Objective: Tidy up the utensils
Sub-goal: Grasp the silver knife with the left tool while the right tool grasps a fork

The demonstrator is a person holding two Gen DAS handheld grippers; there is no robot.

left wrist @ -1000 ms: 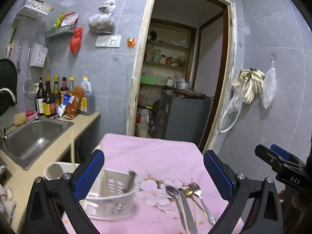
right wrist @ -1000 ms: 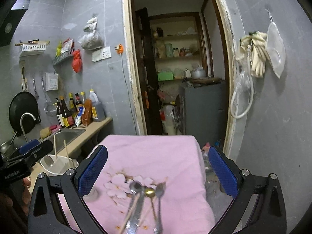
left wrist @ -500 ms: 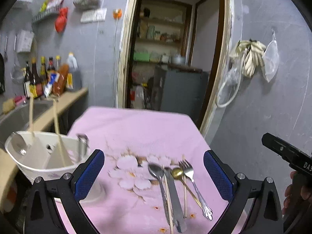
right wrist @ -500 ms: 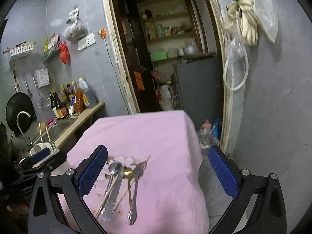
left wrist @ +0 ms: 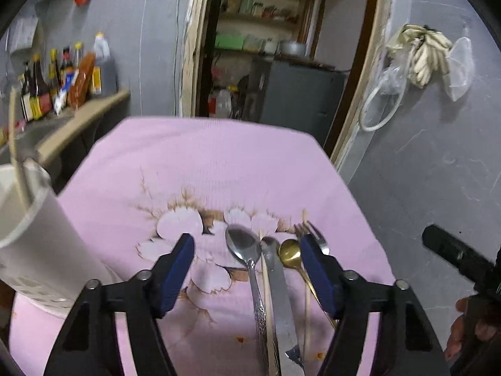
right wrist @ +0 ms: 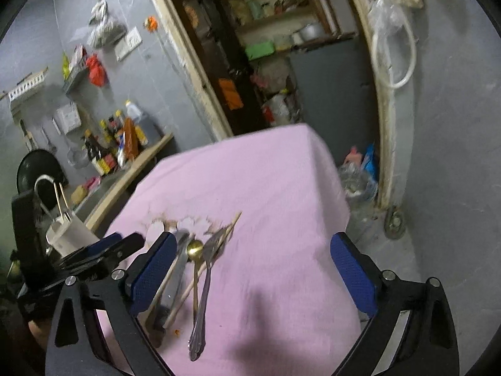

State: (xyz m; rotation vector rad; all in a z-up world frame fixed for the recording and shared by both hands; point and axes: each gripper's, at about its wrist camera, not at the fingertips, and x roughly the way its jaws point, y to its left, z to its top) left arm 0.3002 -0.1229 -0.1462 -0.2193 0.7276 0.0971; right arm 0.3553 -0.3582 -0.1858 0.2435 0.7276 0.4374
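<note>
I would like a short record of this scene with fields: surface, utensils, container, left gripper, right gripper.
surface: pink floral tablecloth
utensils: silver spoon, knife, gold spoon, fork and chopsticks lying close together on the cloth
container: white utensil holder at the cloth's left edge, a chopstick standing in it
left gripper: open, low over the utensils, holding nothing
right gripper: open, empty, utensils near its left finger

Silver spoon (left wrist: 242, 244), knife (left wrist: 280, 294), gold spoon (left wrist: 289, 253), fork (left wrist: 313, 235) and chopsticks (left wrist: 265, 285) lie side by side on pink cloth (left wrist: 203, 163); white utensil holder (left wrist: 34, 238) stands left.
</note>
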